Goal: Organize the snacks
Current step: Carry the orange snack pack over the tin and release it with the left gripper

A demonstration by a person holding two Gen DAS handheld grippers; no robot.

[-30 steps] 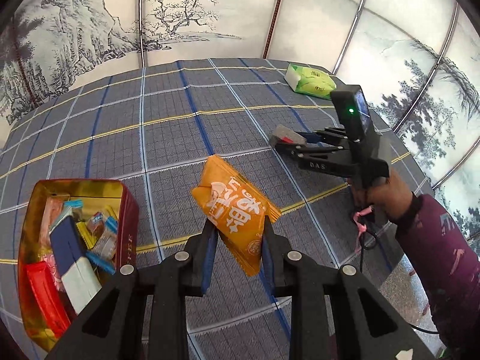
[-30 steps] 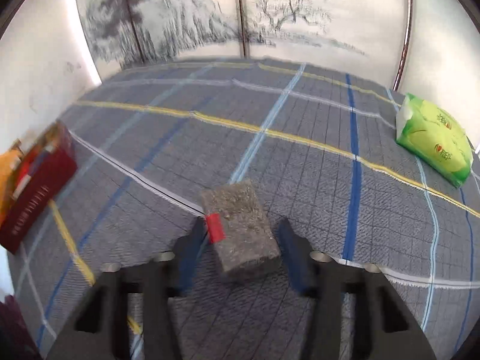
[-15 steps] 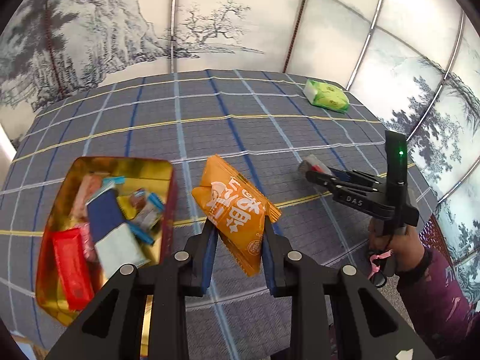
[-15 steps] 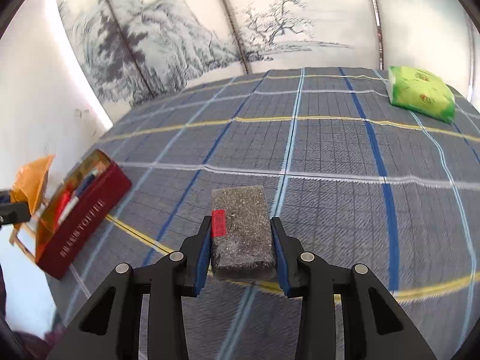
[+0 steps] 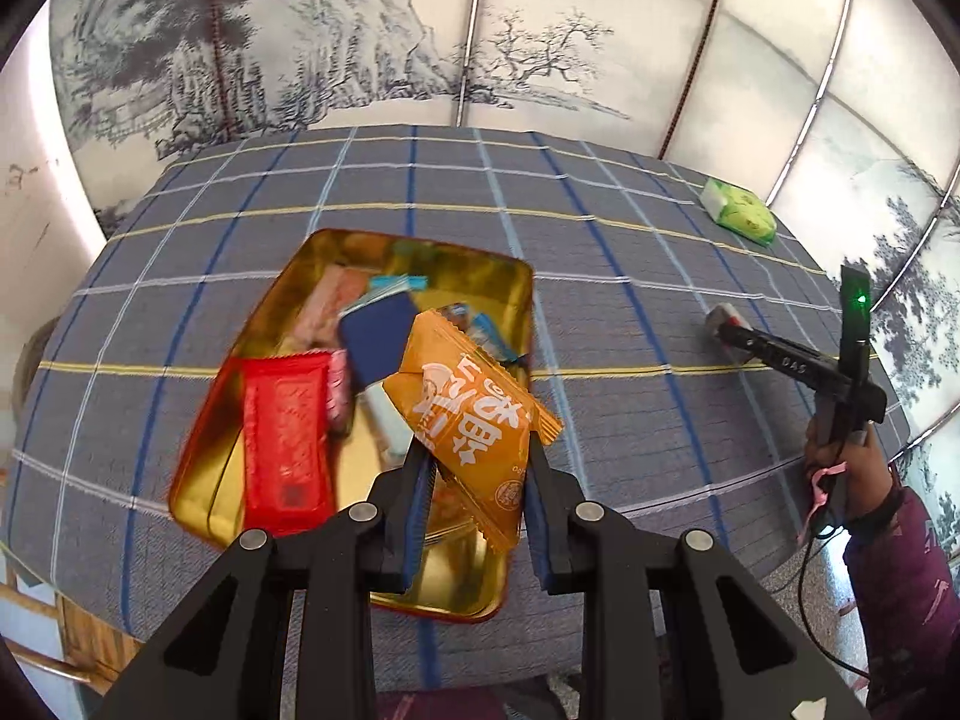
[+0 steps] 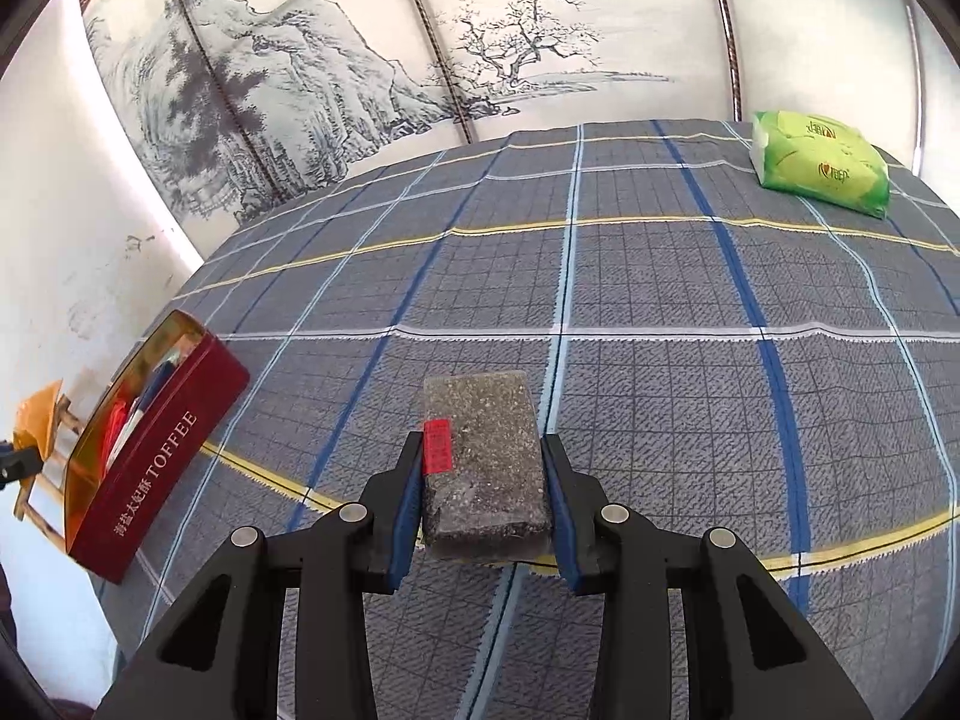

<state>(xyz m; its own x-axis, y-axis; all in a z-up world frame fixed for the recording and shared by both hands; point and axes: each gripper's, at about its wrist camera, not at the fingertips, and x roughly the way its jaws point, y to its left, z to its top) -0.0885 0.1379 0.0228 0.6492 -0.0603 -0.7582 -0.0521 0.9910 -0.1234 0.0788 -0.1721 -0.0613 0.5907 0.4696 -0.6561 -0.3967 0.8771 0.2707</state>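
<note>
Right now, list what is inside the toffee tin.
Toffee tin holds a red wrapper, a navy packet and pink and blue sweets. The orange packet hides the rest.

grey plaid cloth (image 6: 660,276) with blue, white and yellow lines covered the bench. a green tissue pack (image 6: 819,162) lay flat near its far right corner, also seen in the left view (image 5: 739,211). ink landscape screen panels (image 6: 480,48) stood behind the bench. a wooden chair frame (image 5: 54,630) showed at its lower left edge.
</note>
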